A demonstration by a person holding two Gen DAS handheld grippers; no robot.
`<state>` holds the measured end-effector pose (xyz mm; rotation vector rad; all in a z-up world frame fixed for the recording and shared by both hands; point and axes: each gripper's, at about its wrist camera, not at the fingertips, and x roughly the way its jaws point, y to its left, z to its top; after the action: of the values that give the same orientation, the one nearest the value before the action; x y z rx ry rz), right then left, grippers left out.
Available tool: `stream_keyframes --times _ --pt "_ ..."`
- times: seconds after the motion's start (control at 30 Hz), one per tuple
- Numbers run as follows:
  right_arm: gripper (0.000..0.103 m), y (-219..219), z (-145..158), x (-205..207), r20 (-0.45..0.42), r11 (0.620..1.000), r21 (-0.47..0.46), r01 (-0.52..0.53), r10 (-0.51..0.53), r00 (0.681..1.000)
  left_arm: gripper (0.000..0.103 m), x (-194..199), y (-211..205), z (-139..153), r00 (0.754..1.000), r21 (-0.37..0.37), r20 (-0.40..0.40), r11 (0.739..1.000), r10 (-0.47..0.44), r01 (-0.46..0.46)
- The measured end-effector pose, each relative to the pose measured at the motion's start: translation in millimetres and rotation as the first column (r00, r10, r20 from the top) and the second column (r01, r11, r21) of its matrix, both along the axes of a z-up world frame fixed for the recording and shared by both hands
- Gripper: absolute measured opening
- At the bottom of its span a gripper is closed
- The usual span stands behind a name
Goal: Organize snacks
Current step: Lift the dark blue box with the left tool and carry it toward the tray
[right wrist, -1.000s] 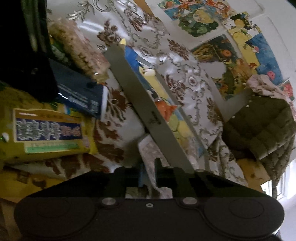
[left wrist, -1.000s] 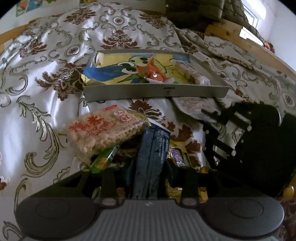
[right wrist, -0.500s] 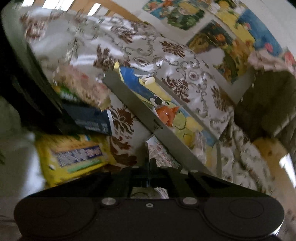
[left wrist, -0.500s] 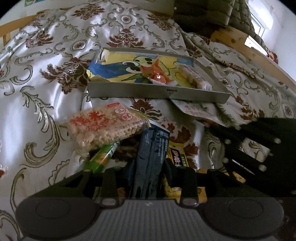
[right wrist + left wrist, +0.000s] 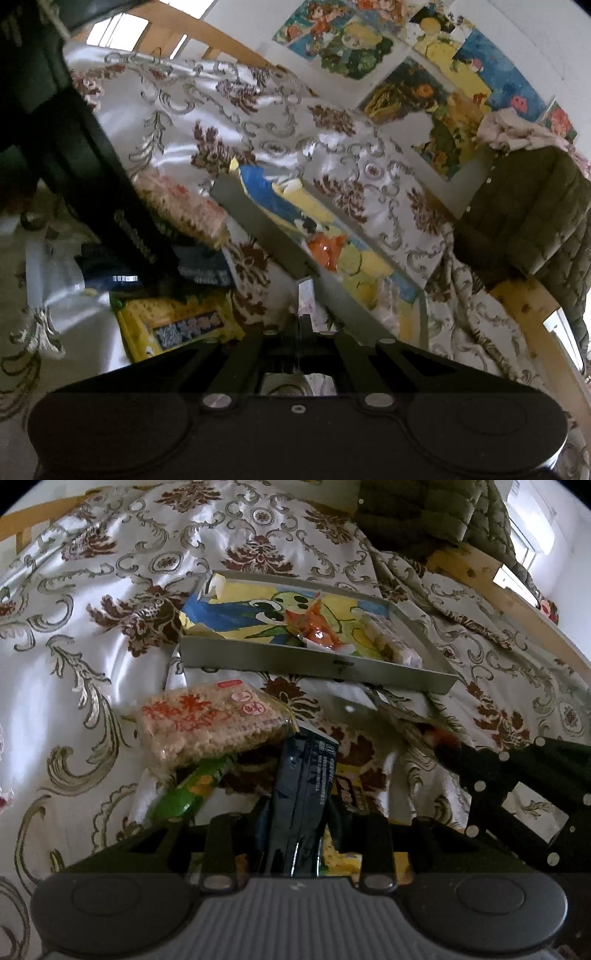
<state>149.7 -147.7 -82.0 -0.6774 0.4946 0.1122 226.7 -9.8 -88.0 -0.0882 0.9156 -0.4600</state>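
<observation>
1. Tray [image 5: 317,664] on the bedspread [image 5: 74,635] holds an orange packet [image 5: 317,631] and a rice bar [image 5: 388,642].
2. Left gripper [image 5: 295,805] clamps a dark blue packet [image 5: 306,775].
3. Right gripper [image 5: 301,325], fully closed, pinches a thin pale wrapper [image 5: 304,295].
4. Rice-cracker pack [image 5: 207,723], green packet [image 5: 188,794] and yellow bag [image 5: 181,321] remain outside.

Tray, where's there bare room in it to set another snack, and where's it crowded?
The tray is bare at its left half, between the left wall and the orange packet. It is crowded from that packet to the pale bar by the right wall. Outside, the cloth left of the tray lies bare; the pile in front, rice cake and dark pack, is packed.
</observation>
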Motion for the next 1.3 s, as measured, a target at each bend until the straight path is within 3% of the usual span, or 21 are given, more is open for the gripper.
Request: stream_keyframes --times 0.13,0.5,0.7,1.03,1.3 --pt "0.000 -3.1 13.7 -3.7 0.002 1.000 0.030 -0.009 0.009 1.000 0.035 -4.9 0.3 3.8 1.000 -0.032 -0.013 0.999 -0.011 0.011" --pt "0.000 -13.9 55.9 -11.1 -0.005 0.995 0.089 -0.035 0.036 0.999 0.035 -16.5 0.9 31.5 0.997 -0.095 0.080 0.996 0.005 0.003" --pt "0.000 -14.8 76.2 -6.9 0.021 0.995 0.067 -0.071 0.070 0.997 0.035 -5.0 4.4 49.9 0.992 -0.104 0.117 0.994 0.050 -0.038" --pt "0.000 -33.1 101.5 39.5 0.143 0.997 0.039 -0.073 0.067 0.987 0.035 72.3 -3.4 78.3 0.972 -0.101 0.195 0.988 0.132 -0.114" --pt "0.000 -64.9 75.7 120.3 0.171 0.994 0.105 -0.005 -0.013 0.985 0.035 156.8 -40.4 65.5 0.956 -0.120 0.232 0.981 0.176 -0.152"
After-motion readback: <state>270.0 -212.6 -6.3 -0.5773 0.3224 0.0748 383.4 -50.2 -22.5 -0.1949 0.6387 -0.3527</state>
